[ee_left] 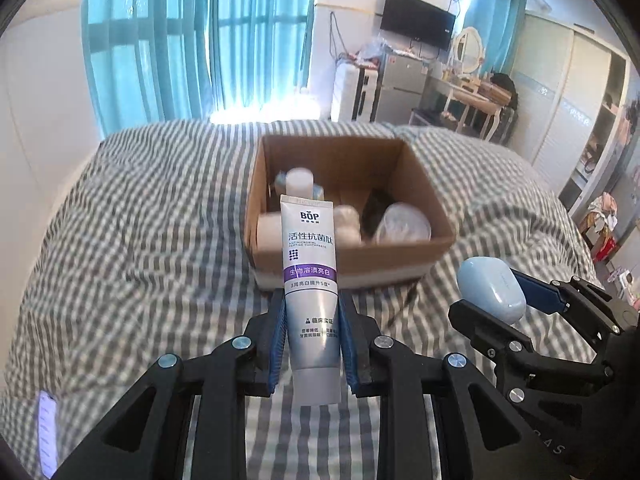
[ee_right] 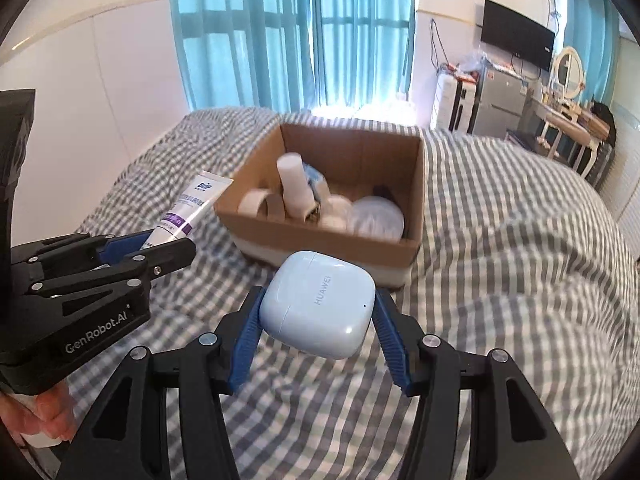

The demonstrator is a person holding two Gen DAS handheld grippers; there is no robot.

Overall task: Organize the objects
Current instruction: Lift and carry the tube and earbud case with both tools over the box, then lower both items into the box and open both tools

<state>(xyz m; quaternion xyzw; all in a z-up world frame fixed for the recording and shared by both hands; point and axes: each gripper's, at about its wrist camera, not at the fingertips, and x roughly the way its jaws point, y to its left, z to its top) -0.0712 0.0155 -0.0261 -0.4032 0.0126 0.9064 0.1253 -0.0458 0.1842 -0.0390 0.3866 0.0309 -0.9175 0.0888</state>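
Clamping a grey-and-purple toothpaste tube point(ee_left: 310, 280) by its lower half, the left gripper point(ee_left: 312, 344) holds it upright above the striped bedspread point(ee_left: 140, 220). Just right of it, the right gripper point(ee_right: 318, 320) grips a pale blue earbud case point(ee_right: 318, 308) between its blue pads. Farther off, a cardboard box point(ee_right: 416, 184) sits on the bed holding tape rolls, a white bottle and a round lid.
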